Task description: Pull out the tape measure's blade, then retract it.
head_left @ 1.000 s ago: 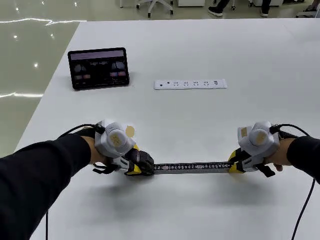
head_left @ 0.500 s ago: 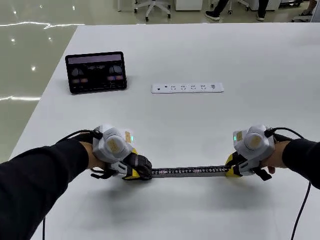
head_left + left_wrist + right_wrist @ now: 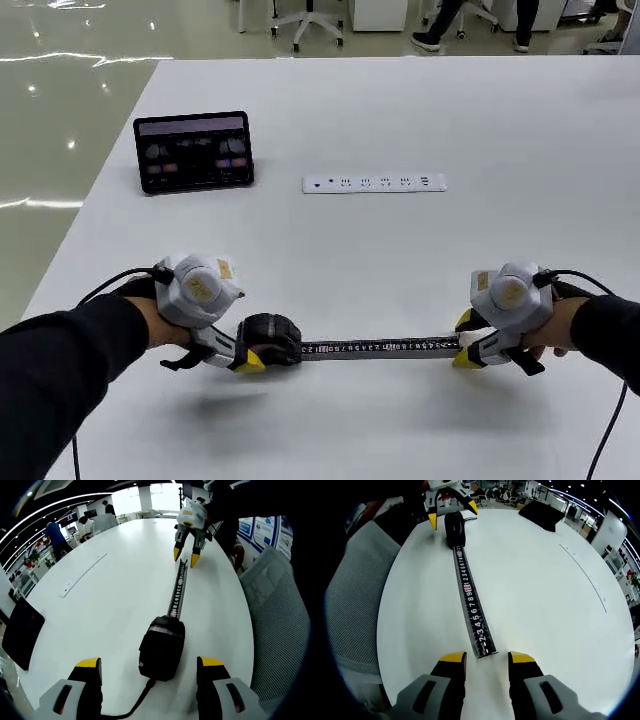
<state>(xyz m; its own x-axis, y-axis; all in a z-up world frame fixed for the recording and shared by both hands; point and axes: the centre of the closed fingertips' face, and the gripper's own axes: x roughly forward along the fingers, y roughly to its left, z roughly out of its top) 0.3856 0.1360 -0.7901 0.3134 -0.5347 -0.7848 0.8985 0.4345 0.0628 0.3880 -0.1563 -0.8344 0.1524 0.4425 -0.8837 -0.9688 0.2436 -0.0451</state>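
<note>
My left claw (image 3: 150, 661) sits released around the tape measure (image 3: 161, 647) at bottom centre; my right claw (image 3: 485, 656), also released, sits just behind the blade (image 3: 470, 597) end.

Tape measure (image 3: 161, 647) cord (image 3: 143, 698) cut off below; tablet (image 3: 194, 150) screen illegible.

Black sleeves and a grey, yellow-tipped tool in each hand
The left sleeve (image 3: 60, 360) and right sleeve (image 3: 610, 325) are long, plain and black. The left tool (image 3: 149, 663) and right tool (image 3: 486, 657) have rounded pale grey housings, each with a round yellowish disc and a small yellow label, grey slotted jaw bases and yellow-capped jaws; a thin black cable (image 3: 607, 425) runs from each
</note>
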